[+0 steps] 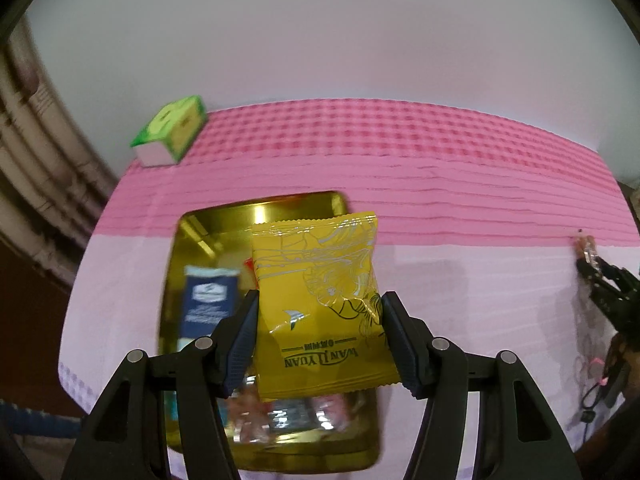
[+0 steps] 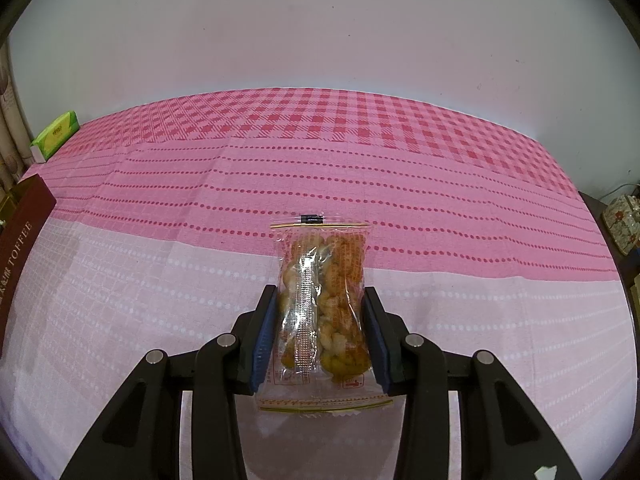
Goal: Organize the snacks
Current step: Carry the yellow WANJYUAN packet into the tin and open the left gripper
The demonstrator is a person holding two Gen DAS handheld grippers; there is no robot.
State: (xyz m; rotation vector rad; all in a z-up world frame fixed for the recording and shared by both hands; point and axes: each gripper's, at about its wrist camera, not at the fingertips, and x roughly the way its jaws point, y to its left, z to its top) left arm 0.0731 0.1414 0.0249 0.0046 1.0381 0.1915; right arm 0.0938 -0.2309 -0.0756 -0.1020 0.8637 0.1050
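Note:
In the left wrist view my left gripper [image 1: 318, 312] is shut on a yellow snack packet [image 1: 320, 280] with gold line art, held above an open gold tin [image 1: 256, 216]. Inside the tin lie a dark blue packet [image 1: 208, 304] and some clear-wrapped snacks [image 1: 288, 416], blurred. The right gripper and its clear packet [image 1: 588, 252] show at that view's right edge. In the right wrist view my right gripper [image 2: 320, 320] is shut on a clear packet of golden-brown snacks [image 2: 322, 304], held over the pink tablecloth [image 2: 480, 280].
A green tissue pack [image 1: 172, 130] [image 2: 54, 136] lies at the table's far left corner. A dark red lid reading TOFFEE [image 2: 20, 248] stands at the left edge of the right wrist view. A white wall runs behind the table. A patterned box [image 2: 622, 220] sits off the right side.

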